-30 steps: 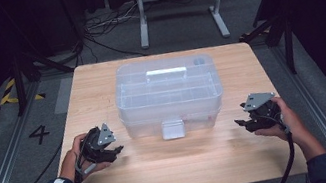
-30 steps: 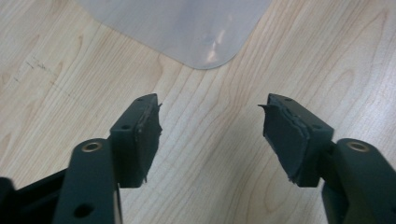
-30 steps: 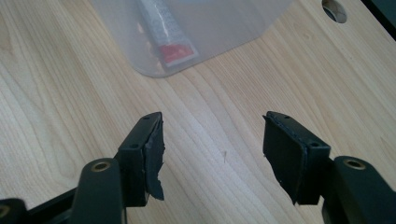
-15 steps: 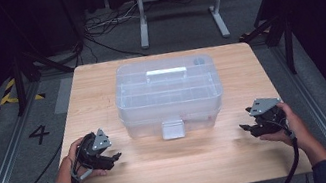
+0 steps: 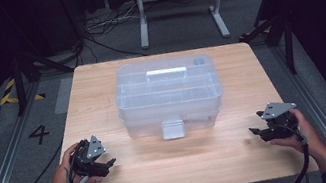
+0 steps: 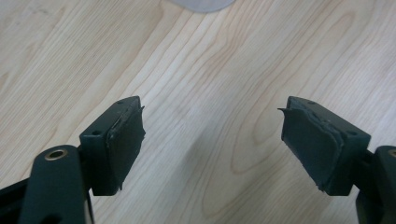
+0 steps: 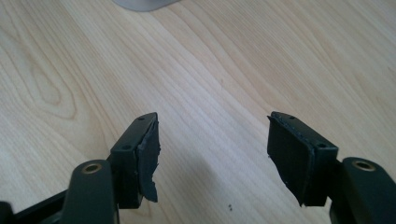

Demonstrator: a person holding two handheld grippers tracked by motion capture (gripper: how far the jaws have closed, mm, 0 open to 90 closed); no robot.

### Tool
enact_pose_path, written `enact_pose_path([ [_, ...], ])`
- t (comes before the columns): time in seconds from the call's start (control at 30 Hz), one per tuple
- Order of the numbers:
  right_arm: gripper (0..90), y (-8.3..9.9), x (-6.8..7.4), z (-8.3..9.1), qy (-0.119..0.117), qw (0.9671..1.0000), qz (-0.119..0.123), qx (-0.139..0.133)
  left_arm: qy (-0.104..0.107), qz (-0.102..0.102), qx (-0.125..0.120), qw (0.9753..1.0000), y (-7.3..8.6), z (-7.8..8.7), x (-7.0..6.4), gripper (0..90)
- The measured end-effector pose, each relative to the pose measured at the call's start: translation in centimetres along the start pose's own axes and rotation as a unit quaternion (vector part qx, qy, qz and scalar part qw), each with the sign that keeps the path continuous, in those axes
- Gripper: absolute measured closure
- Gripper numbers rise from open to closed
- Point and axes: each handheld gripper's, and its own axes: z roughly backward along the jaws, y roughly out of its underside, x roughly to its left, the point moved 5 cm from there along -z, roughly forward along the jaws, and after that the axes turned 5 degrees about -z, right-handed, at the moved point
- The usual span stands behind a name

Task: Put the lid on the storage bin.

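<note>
the clear plastic box (image 5: pixel 169 95) is the thing at hand, standing shut in the middle of the wooden table (image 5: pixel 98 82), its front latch (image 5: pixel 173 129) facing the person. the left gripper (image 5: pixel 104 166) has its jaws spread wide with nothing between them, just bare wood under its pads (image 6: pixel 125 142). the right gripper (image 5: pixel 257 132) is the same, jaws wide apart and empty. compared with a second ago both hands have slid back toward the near edge of the table and sit lower, well apart from the box on either side. i judge that as a rest or starting pose: the box is untouched and the latch is probably the next target.
</note>
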Motion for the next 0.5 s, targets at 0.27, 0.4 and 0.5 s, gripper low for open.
enact_pose_path([
  [0.27,33.4,1.8,-0.4,0.5,0.003,0.9995,-0.029,-0.012,0.011,0.031,-0.022,0.9992,2.0,0.9,0.4,19.7],
  [0.4,32.4,2.8,-0.6,0.6,0.006,0.9988,-0.048,-0.013,0.001,0.040,-0.022,0.9990,3.1,1.1,0.7,19.1],
  [0.5,31.9,3.5,-0.7,0.6,0.005,0.9983,-0.056,-0.014,0.005,0.053,-0.026,0.9982,3.9,1.2,0.7,19.3],
])
